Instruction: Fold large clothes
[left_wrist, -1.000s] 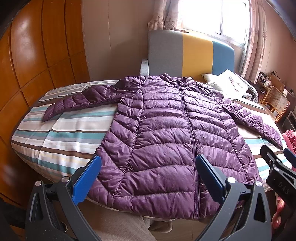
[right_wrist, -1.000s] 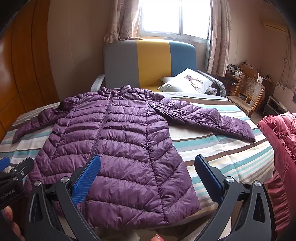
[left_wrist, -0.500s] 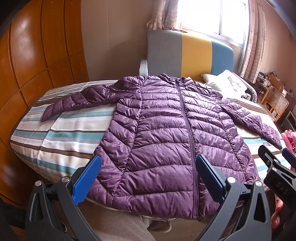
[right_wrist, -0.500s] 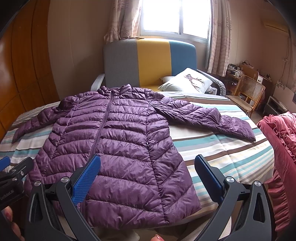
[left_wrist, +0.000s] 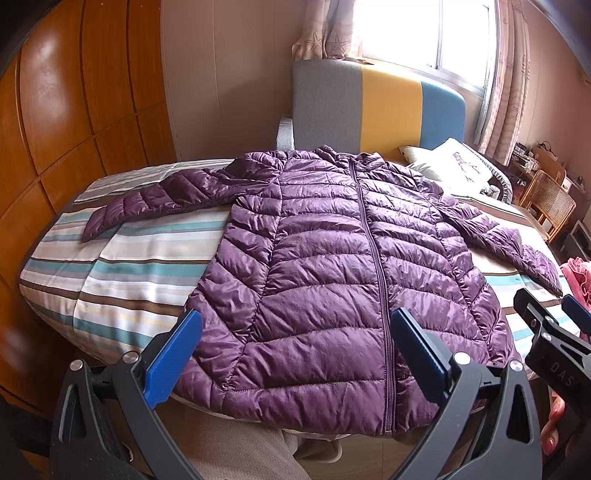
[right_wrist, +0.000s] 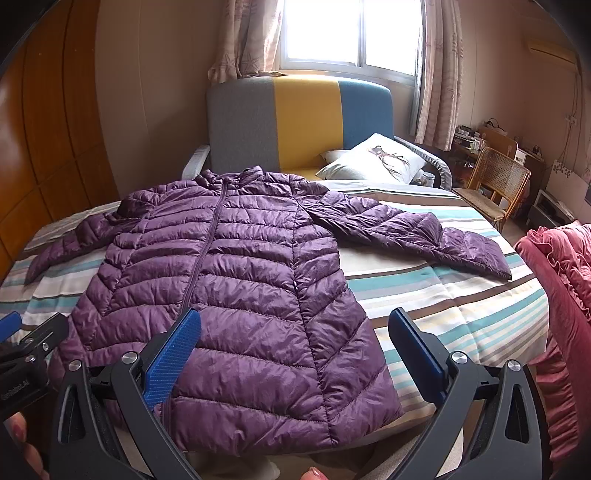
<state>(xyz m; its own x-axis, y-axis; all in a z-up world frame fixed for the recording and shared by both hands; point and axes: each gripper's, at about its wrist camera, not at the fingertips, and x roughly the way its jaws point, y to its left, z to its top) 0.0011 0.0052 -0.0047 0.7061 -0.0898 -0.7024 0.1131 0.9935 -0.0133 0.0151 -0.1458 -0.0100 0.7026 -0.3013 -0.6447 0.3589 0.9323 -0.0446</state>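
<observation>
Holding both grippers wide apart at frame bottom, you've changed nothing; purple jacket (left_wrist: 332, 266) remains unfolded.

Daylight pours through a curtained window (right_wrist: 347, 33) above a grey, yellow and blue headboard (right_wrist: 299, 122), a wooden panelled wardrobe (left_wrist: 74, 110) lines the left wall, and a rattan chair (right_wrist: 495, 184) stands beyond the striped bed's (right_wrist: 443, 295) far right corner.

Home bedroom: striped bed (right_wrist: 443, 295), pillow (right_wrist: 373, 162), curtained window (right_wrist: 351, 33), wooden wardrobe (left_wrist: 74, 129), wicker chair (right_wrist: 495, 181)
</observation>
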